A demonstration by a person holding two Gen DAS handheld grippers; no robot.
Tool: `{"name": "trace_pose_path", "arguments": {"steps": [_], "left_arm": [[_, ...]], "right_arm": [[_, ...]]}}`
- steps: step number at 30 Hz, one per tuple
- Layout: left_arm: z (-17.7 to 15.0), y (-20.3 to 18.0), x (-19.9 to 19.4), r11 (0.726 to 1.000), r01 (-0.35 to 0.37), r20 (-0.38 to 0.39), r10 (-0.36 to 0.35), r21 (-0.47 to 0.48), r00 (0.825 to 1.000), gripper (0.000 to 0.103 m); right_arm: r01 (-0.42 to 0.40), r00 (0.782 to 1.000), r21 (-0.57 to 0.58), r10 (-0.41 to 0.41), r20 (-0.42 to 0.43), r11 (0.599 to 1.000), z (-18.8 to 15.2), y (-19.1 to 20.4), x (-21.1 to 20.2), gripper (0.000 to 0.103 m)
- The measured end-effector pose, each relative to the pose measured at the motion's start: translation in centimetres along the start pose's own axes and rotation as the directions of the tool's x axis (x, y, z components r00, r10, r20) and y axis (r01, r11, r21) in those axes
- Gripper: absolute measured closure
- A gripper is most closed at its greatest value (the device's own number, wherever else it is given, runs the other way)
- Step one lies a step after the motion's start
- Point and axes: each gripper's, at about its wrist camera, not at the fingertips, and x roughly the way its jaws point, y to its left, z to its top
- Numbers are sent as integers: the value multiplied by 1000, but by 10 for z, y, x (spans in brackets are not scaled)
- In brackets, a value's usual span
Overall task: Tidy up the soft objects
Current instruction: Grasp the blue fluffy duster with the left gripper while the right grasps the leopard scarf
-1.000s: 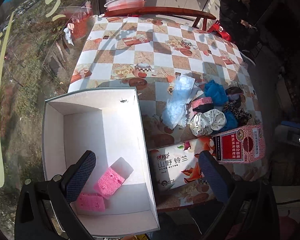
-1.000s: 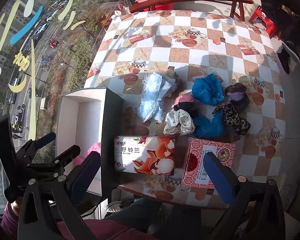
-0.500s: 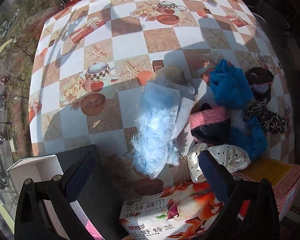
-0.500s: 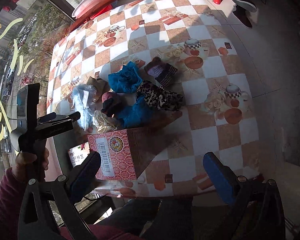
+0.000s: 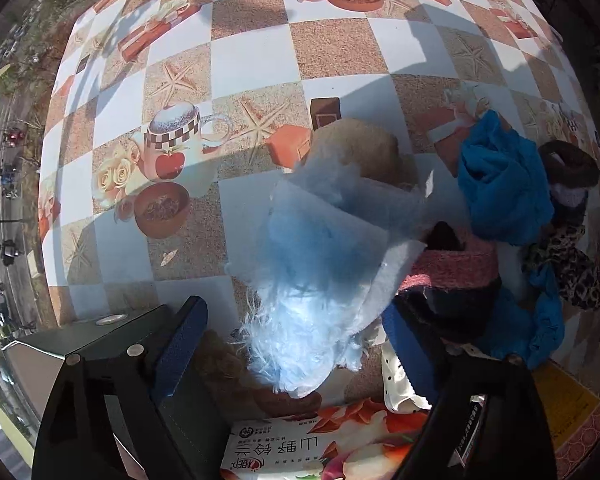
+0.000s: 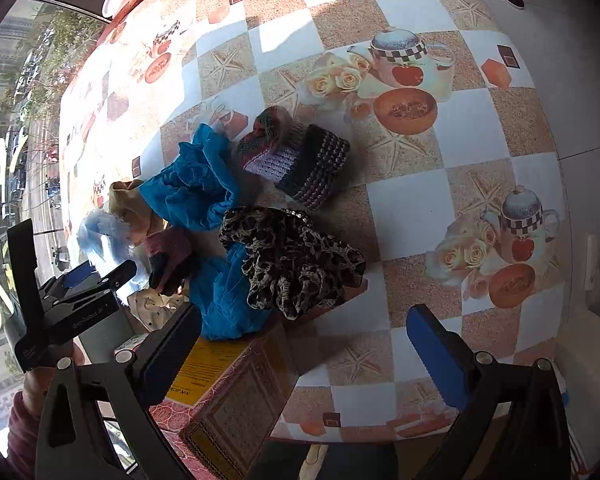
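Note:
A pale blue fluffy piece [image 5: 312, 272] lies on the checkered tablecloth [image 5: 252, 56]. My left gripper [image 5: 296, 344] points down over it, jaws closing with the fluff between them and the pads clear of it. Beside it lie a blue cloth [image 5: 500, 184], a pink and black knit band [image 5: 452, 272] and a white dotted scrunchie [image 5: 396, 384]. My right gripper [image 6: 304, 356] stands open above a leopard scrunchie [image 6: 296, 260] and holds nothing. A striped knit band [image 6: 300, 160] lies further back.
A flowered tissue box [image 5: 300, 448] and a red patterned box [image 6: 228, 400] stand at the near table edge. The dark outer wall of a storage box [image 5: 112, 328] is at the left. A hand [image 6: 32, 380] holds the left gripper. The floor [image 6: 588, 160] shows at the right.
Both grippers have sunk toward the table. The left one went from above the white box to the pale blue fluff and its jaws narrowed a little. The right one swung over the leopard scrunchie.

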Motion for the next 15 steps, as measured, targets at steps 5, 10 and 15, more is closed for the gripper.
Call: {"name": "trace_pose_path", "arguments": {"steps": [5, 10, 15], "left_arm": [[2, -4, 10, 1000, -10, -30, 10, 5, 999, 22], [3, -6, 13, 1000, -11, -57, 10, -13, 998, 61], [-6, 3, -7, 999, -3, 18, 4, -41, 1000, 73]], "right_arm": [[-11, 998, -29, 9, -54, 1000, 21, 11, 33, 0], [44, 994, -14, -45, -100, 999, 25, 9, 66, 0], [-41, 995, 83, 49, -87, 996, 15, -13, 58, 35]]}}
